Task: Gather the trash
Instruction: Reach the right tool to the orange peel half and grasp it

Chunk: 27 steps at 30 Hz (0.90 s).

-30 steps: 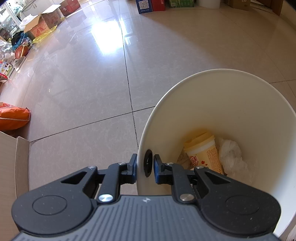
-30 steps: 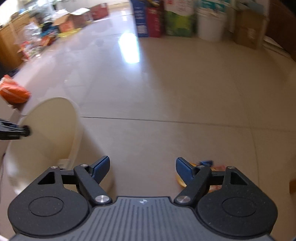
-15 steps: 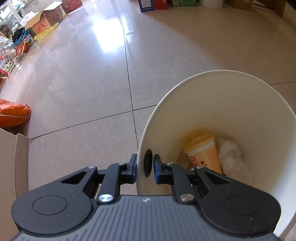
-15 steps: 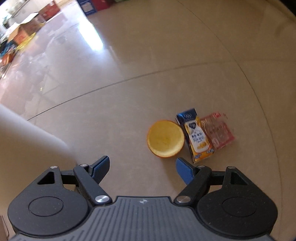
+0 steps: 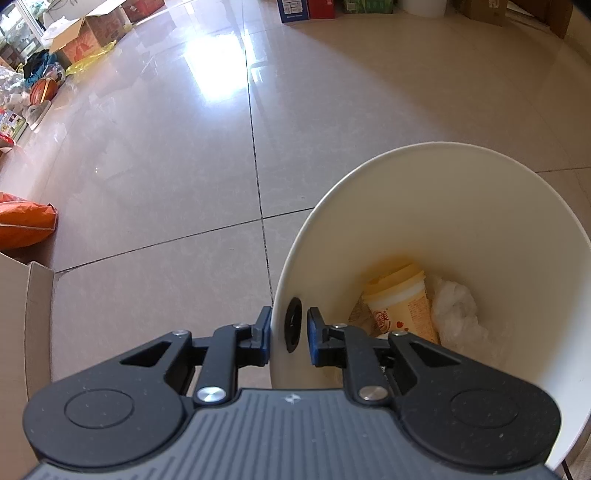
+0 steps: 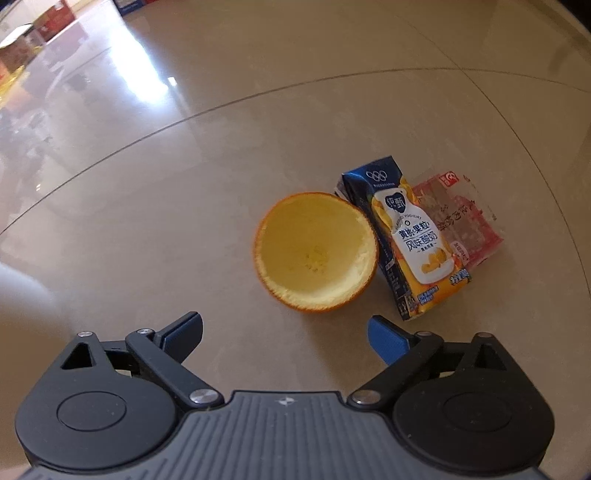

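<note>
**Holding the bin while the other gripper comes down over the litter**

Standing by the left side of the room, a cardboard box flap (image 5: 35, 317) juts in at the edge, with an orange bag (image 5: 26, 223) slumped on the tiles just beyond it. Farther back along that wall lie a basketball (image 5: 43, 90), some open cartons (image 5: 86, 33) and loose clutter. The glossy tiled floor (image 5: 166, 166) between all that and the bin is bare.

The left gripper (image 5: 289, 334) is nearly closed, its blue pads pinching the near wall of the white trash bin (image 5: 480, 206), one pad outside and one inside, either side of a dark round hole in the wall. Down in the bin sit a yellow paper cup (image 5: 400, 302) and, touching it on the right, a crumpled white plastic wad (image 5: 456, 308).

The right gripper (image 6: 286, 334) hangs over the floor, pointing steeply down. Its jaws have just been opening and now stand wide apart with nothing between them. Just ahead of the fingertips lies an orange peel half (image 6: 316, 254), hollow side up. Touching its right edge is a blue-and-yellow yoghurt carton (image 6: 406, 240) lying flat, and tucked against the carton's far side is a pink clear snack wrapper (image 6: 458, 218). Nothing stands between the open jaws and the peel.
</note>
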Each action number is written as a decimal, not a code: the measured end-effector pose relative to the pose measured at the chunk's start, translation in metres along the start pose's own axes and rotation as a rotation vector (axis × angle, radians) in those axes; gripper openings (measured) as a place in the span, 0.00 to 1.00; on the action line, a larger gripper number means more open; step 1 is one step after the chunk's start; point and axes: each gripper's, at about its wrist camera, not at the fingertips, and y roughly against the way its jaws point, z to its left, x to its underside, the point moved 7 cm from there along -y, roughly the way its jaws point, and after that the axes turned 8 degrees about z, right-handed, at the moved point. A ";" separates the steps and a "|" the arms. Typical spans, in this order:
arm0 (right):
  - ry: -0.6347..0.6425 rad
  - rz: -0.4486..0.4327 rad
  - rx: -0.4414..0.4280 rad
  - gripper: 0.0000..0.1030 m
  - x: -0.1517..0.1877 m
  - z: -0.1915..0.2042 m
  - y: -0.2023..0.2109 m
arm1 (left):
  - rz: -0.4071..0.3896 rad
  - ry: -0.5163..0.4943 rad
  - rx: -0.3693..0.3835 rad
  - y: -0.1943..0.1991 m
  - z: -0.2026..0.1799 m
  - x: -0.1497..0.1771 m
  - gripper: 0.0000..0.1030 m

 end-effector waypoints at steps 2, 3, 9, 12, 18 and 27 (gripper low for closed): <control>-0.026 -0.008 0.003 0.96 -0.004 0.000 -0.007 | 0.002 -0.001 0.002 0.001 0.001 0.000 0.16; -0.038 -0.014 0.006 0.96 -0.007 0.000 -0.010 | 0.003 -0.001 0.001 0.001 0.001 0.000 0.16; -0.098 -0.058 0.065 0.96 -0.022 0.000 -0.020 | 0.003 -0.006 0.006 0.001 0.001 -0.001 0.16; -0.144 -0.071 0.084 0.96 -0.029 -0.004 -0.023 | 0.004 -0.001 0.007 0.000 0.003 -0.001 0.16; -0.192 -0.092 0.120 0.95 -0.043 -0.010 -0.029 | 0.004 -0.004 0.010 0.002 0.002 -0.001 0.16; -0.167 -0.058 0.140 0.78 -0.049 -0.011 -0.033 | 0.007 -0.001 0.012 -0.001 0.002 -0.002 0.16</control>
